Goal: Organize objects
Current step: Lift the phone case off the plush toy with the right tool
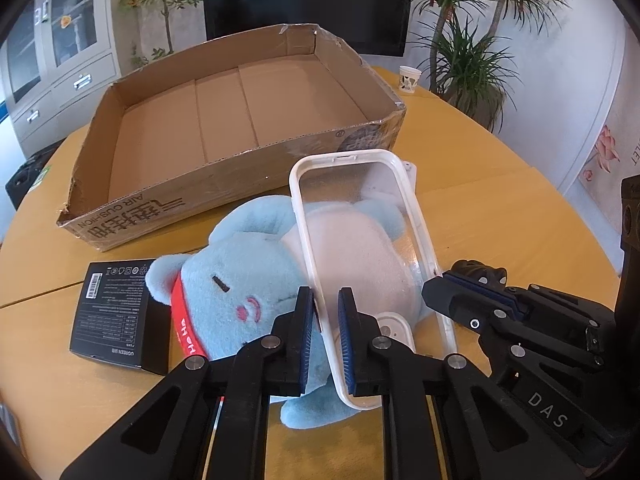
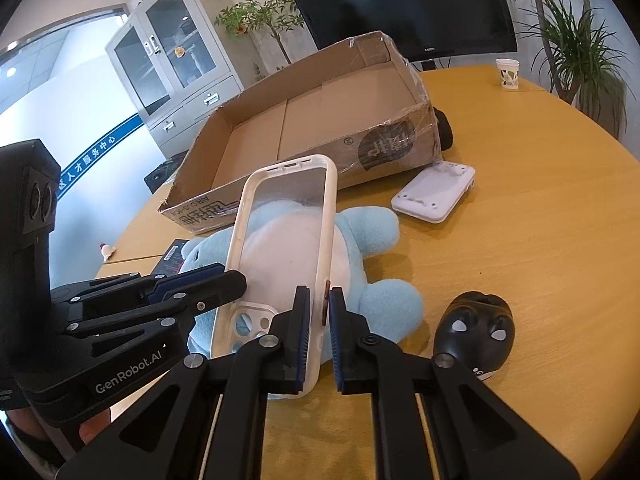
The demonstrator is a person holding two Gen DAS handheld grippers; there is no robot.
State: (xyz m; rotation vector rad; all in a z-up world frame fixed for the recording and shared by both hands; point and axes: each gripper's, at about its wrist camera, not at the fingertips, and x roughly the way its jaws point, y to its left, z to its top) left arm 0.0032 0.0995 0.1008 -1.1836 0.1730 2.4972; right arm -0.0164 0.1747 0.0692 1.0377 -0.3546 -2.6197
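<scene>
1. Two claws are gripping one clear phone case (image 1: 360, 240) between them, holding it tilted above the blue plush toy (image 1: 248, 280).
2. I am pinching the case's left rim in my left claw (image 1: 326, 344), its pads nearly together on the white edge.
3. I am clamping the opposite rim in my right claw (image 2: 319, 336), the jaws narrowed to the rim's thickness.
4. Under the case, the plush is lying on the yellow table (image 2: 520, 260), just in front of the open cardboard box (image 1: 224, 120).
5. Beside the plush's head a black carton (image 1: 116, 312) is lying flat.
6. Near the table's right edge, a black mouse (image 2: 476, 328) and a white device (image 2: 434, 192) are resting.
</scene>
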